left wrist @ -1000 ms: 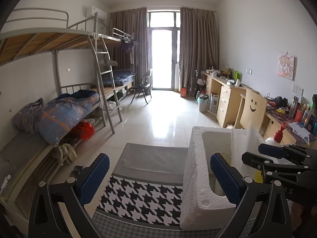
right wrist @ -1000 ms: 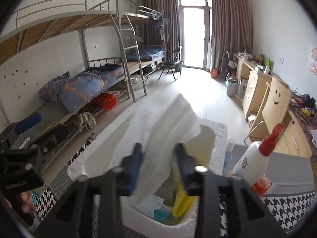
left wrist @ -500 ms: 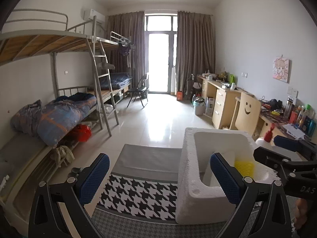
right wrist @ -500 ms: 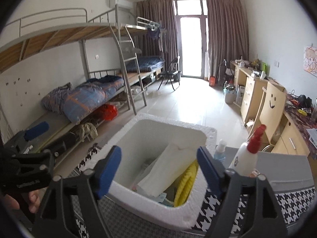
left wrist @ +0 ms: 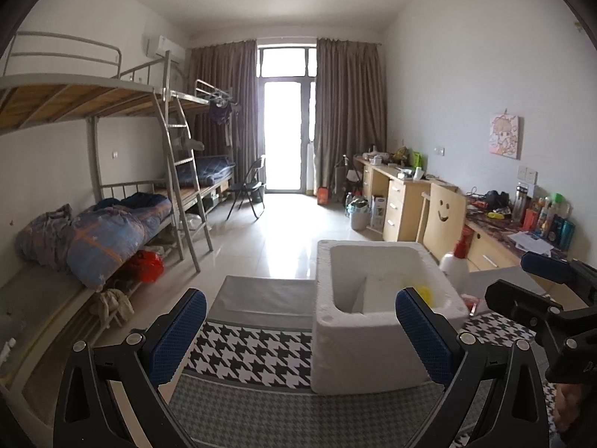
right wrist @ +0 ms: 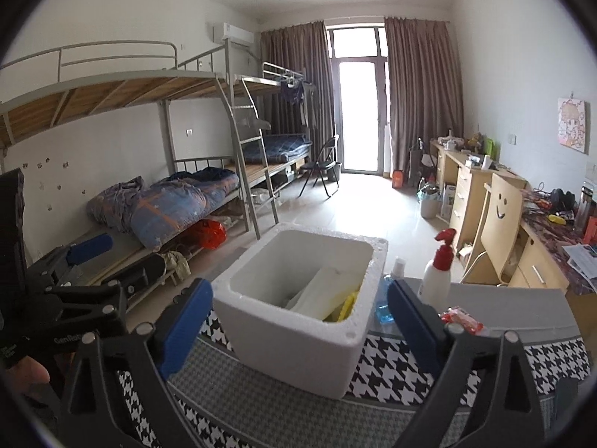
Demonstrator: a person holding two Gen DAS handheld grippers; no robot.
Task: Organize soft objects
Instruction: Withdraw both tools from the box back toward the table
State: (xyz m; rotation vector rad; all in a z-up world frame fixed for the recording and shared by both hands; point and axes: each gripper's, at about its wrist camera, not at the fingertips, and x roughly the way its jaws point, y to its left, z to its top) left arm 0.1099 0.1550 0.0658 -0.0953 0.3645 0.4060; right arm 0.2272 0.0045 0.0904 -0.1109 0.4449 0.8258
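A white foam box (right wrist: 298, 330) stands on a houndstooth-covered table (right wrist: 395, 369). Inside it lie a white cloth (right wrist: 321, 291) and a yellow soft item (right wrist: 345, 308). The box also shows in the left wrist view (left wrist: 358, 343), with the white cloth (left wrist: 380, 291) and yellow item (left wrist: 423, 293) inside. My right gripper (right wrist: 298, 321) is open and empty, held back from the box's near side. My left gripper (left wrist: 298, 332) is open and empty, left of the box. The right gripper shows at the right of the left wrist view (left wrist: 530, 280).
A white spray bottle with a red top (right wrist: 438, 268), a small blue-liquid bottle (right wrist: 388, 295) and a red-and-white packet (right wrist: 462, 319) stand right of the box. Bunk beds (right wrist: 168, 201) line the left wall, desks (right wrist: 474, 194) the right.
My right gripper opened and let the white cloth drop into the box, then drew back and up. My left gripper pulled back from the box too.
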